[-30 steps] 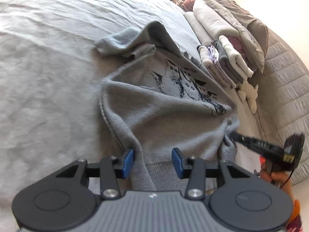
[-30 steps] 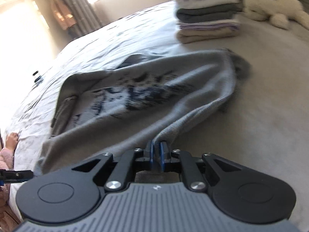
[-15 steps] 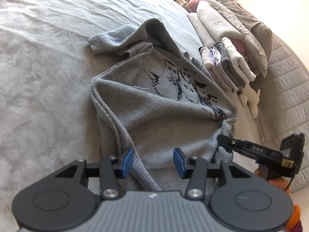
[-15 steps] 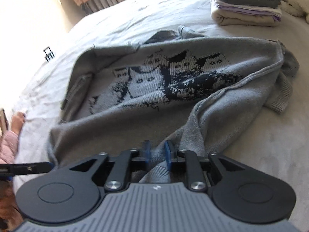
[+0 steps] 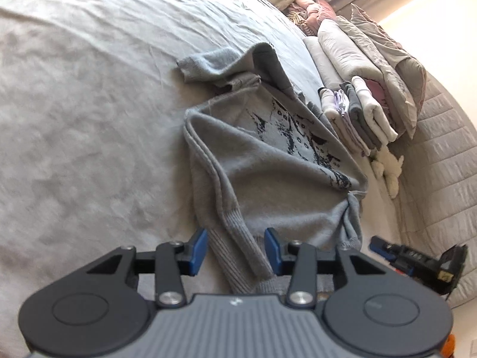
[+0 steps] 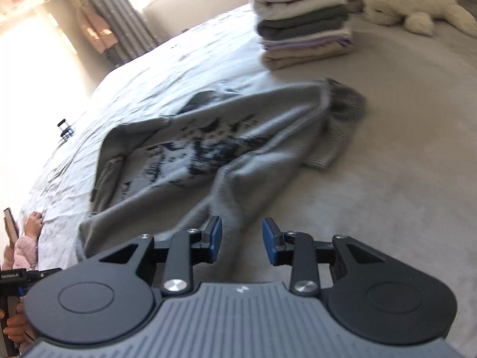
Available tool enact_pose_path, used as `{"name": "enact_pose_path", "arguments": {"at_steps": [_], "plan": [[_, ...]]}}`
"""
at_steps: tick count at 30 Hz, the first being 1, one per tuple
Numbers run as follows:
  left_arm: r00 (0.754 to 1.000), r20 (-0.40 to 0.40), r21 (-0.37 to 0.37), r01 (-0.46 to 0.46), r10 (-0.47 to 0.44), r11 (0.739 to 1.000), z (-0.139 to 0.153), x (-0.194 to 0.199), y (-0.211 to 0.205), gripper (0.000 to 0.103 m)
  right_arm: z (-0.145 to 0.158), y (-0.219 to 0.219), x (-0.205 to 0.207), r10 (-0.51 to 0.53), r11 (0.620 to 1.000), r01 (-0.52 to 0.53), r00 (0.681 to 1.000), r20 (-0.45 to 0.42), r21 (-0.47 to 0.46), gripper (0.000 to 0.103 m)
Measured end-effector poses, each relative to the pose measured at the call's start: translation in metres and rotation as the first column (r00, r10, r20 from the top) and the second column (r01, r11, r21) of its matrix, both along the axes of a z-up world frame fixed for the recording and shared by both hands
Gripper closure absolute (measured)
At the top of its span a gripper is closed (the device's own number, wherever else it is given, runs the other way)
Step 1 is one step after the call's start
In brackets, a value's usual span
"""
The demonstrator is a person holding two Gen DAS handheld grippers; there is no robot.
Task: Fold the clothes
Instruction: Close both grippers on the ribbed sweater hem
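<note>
A grey sweater (image 5: 268,173) with a dark knitted picture lies rumpled in the middle of a bed (image 5: 74,119), one sleeve (image 5: 214,62) flung toward the far side and a ribbed cuff (image 6: 328,146) turned out near a neat stack of folded clothes (image 6: 301,21). A white plush toy (image 6: 417,15) rests just beyond the stack, with pillows (image 5: 372,59) lined up along the headboard end.

The left gripper (image 5: 235,249) stands with its blue pads wide apart, the sweater's ribbed hem (image 5: 235,256) running between them but not pinched. The right gripper (image 6: 242,240) is likewise spread wide and holds nothing; a fold of grey cloth lies just ahead of its pads, and whether it touches them cannot be told through the blur.

The step in hand looks like taking hold at the hem to spread the sweater flat before any fold is made. To do it well, each tool should close on a single layer near an outer corner of the hem, not on a bunched ridge, then draw the cloth outward and toward the holder so the body lies smooth. The twisted side near the right tool wants untangling first, or the creases will be folded in.
</note>
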State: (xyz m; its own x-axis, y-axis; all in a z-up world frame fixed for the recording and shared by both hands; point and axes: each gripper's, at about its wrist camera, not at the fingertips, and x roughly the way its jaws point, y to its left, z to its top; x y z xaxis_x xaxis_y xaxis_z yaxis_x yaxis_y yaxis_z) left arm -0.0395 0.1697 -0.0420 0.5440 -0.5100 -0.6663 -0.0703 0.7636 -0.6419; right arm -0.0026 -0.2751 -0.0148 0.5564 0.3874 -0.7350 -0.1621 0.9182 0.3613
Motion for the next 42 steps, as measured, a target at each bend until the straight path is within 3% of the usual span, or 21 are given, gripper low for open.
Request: {"name": "enact_pose_path", "arguments": {"at_steps": [5,18,28,35,37,39,40,42], "plan": [[1.000,-0.016,0.012,0.022,-0.022,1.000,-0.008,0.005,-0.012,0.066,-0.007,-0.015,-0.007,-0.015,1.000,0.015,1.000,-0.021,-0.014,0.068],[1.000,-0.009,-0.010,0.020,-0.020,1.000,-0.017,0.020,-0.030,0.074,-0.018,0.025,0.006,0.090,0.996,-0.091,0.995,-0.050,-0.001,0.068],[1.000,0.008,-0.068,0.020,-0.020,0.998,-0.016,0.028,-0.038,0.074,-0.014,0.041,0.012,0.108,0.990,-0.104,0.993,-0.038,0.096,0.068],[1.000,-0.006,-0.041,0.024,-0.024,0.999,-0.020,0.034,-0.049,0.074,-0.020,0.052,0.016,0.133,0.986,-0.126,0.990,-0.055,0.110,0.068],[1.000,-0.002,-0.020,0.023,-0.023,1.000,-0.020,0.035,-0.051,0.081,-0.022,0.056,0.016,0.145,0.985,-0.139,0.988,-0.055,0.105,0.069],[1.000,-0.003,0.019,0.018,-0.018,1.000,-0.020,0.034,-0.053,0.102,-0.024,0.059,0.015,0.152,0.985,-0.147,0.987,-0.047,0.091,0.076],[1.000,-0.005,0.023,0.015,-0.015,1.000,-0.020,0.034,-0.052,0.102,-0.024,0.061,0.014,0.154,0.985,-0.151,0.987,-0.042,0.084,0.087],[1.000,-0.010,0.020,0.010,-0.009,1.000,-0.019,0.031,-0.049,0.103,-0.025,0.059,0.014,0.150,0.986,-0.146,0.988,-0.041,0.079,0.092]]}}
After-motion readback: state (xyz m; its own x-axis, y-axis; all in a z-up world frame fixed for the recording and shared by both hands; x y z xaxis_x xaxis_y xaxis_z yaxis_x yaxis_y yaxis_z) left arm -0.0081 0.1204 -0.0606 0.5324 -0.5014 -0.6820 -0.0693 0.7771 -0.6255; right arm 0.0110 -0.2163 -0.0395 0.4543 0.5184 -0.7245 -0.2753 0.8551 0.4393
